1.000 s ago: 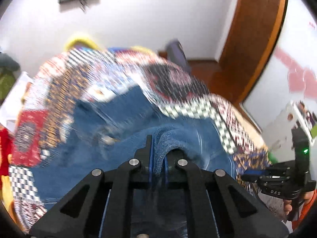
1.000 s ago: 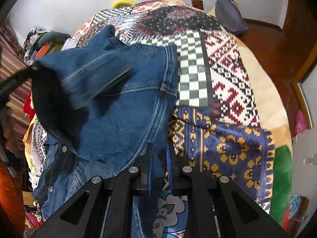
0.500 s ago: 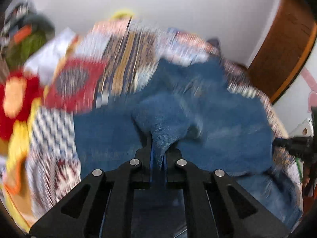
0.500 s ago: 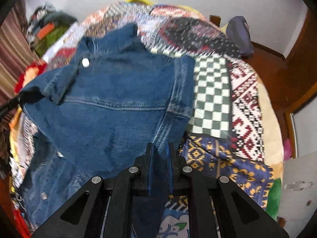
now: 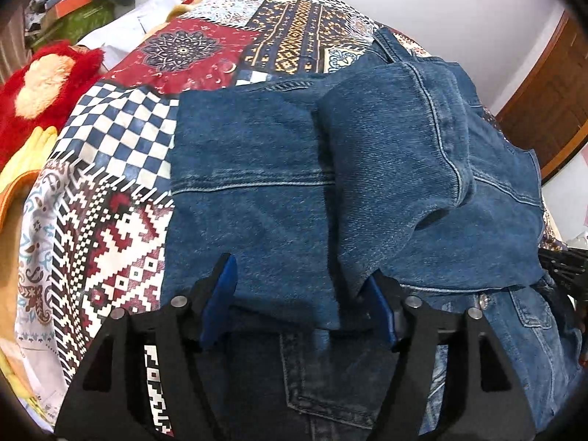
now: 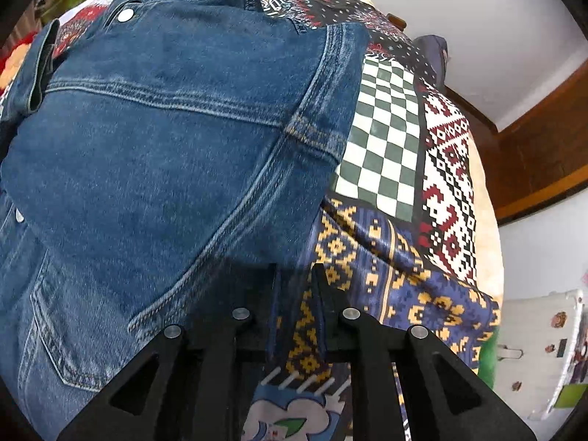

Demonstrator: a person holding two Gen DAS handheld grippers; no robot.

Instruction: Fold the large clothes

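Denim jacket — on patchwork bedspread

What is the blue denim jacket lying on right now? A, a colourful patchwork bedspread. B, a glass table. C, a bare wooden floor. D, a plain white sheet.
A: the blue denim jacket is spread over a colourful patchwork bedspread with checkered and geometric panels, seen in both wrist views.

My left hand-held gripper is matte black, with triangular cut-outs in each arm, silver round screw heads at the joints and blue pads lining its fingers. My right hand-held gripper has the same black frame, silver screws and thin blue-edged fingers.
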